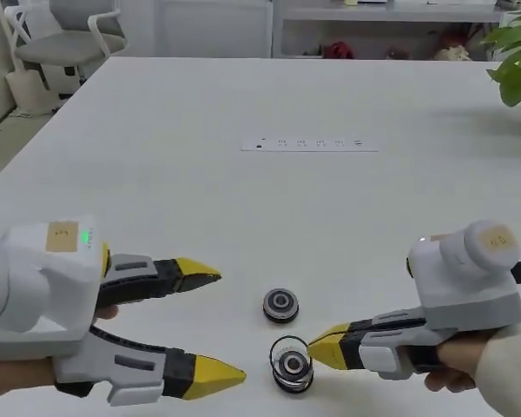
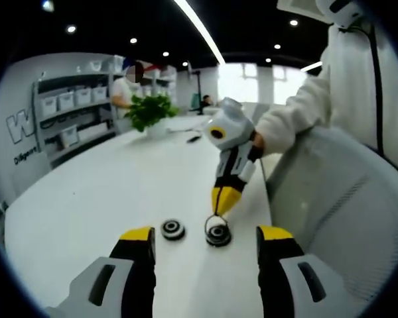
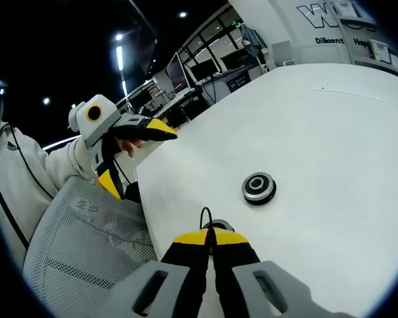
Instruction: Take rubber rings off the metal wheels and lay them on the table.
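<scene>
Rubber ring between right gripper's closed fingers, just above nearer wheel.

Tabletop open ahead w/ room either side; plant crowds far rt edge.

Far wheel, near wheel, on table

Wall txt: big "W", "Diligent" below it; rest unreadable.
</scene>
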Demonstrator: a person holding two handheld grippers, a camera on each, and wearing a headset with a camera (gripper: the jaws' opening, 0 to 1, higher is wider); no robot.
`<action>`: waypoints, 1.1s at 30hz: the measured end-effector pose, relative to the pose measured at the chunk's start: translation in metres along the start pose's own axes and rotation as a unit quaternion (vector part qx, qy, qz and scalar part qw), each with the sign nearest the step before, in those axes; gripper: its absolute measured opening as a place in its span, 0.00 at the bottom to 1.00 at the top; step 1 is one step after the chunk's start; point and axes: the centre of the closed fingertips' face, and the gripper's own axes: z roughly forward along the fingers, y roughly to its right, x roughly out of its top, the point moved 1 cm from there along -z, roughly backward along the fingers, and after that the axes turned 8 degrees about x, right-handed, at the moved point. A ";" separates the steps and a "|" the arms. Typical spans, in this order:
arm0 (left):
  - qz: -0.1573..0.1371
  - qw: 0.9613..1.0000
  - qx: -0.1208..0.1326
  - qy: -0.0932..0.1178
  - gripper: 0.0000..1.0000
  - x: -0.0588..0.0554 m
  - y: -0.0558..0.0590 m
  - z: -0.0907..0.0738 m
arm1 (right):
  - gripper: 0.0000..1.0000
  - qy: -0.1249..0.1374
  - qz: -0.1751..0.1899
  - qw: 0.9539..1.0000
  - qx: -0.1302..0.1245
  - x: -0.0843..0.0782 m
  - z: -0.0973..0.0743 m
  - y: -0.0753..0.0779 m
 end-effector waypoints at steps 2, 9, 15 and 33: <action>0.001 1.000 0.008 0.000 0.64 -0.001 -0.001 -0.005 | 0.00 0.003 -0.001 1.000 0.000 0.002 0.000 -0.001; -0.009 0.999 0.035 -0.002 0.67 -0.009 -0.003 -0.026 | 0.00 0.011 -0.004 1.000 0.000 0.007 0.000 -0.006; -0.012 0.999 0.049 -0.009 0.72 -0.017 -0.001 -0.036 | 0.00 0.012 -0.008 1.000 0.005 0.011 0.001 -0.010; -0.049 0.996 0.070 -0.009 0.85 -0.033 0.000 -0.045 | 0.00 0.015 -0.014 1.000 0.016 0.020 0.004 -0.025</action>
